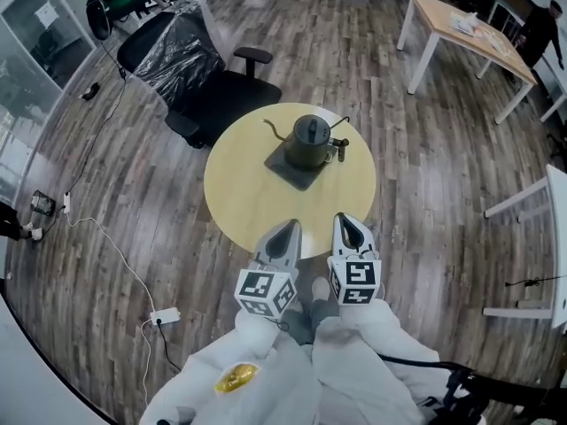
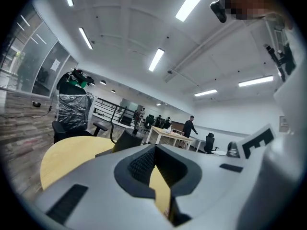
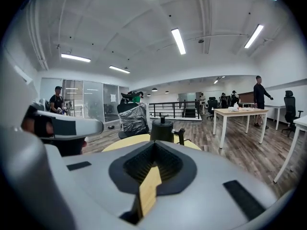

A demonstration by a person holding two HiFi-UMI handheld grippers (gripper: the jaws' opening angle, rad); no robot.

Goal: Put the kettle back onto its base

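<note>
**One kettle, one base, two closed hand-held grippers**

One dark kettle point(image 1: 311, 140) sits on its square base point(image 1: 297, 171) on the round table point(image 1: 248, 193). It is ahead of both grippers and well apart from them. The left hand-held gripper point(image 1: 288, 227) and right hand-held gripper point(image 1: 346, 220) have their jaws together, with nothing between. In the left gripper view, a jaw hides the kettle's lower part.

Open across the bare near half of the round table point(image 1: 239, 206), from the left gripper point(image 1: 282, 237) and right gripper point(image 1: 351, 230) up to the kettle point(image 1: 310, 140). Crowded at the far-left rim by an office chair point(image 1: 190, 69) close behind it. Narrowed left of the kettle by its spout point(image 1: 276, 131).
</note>
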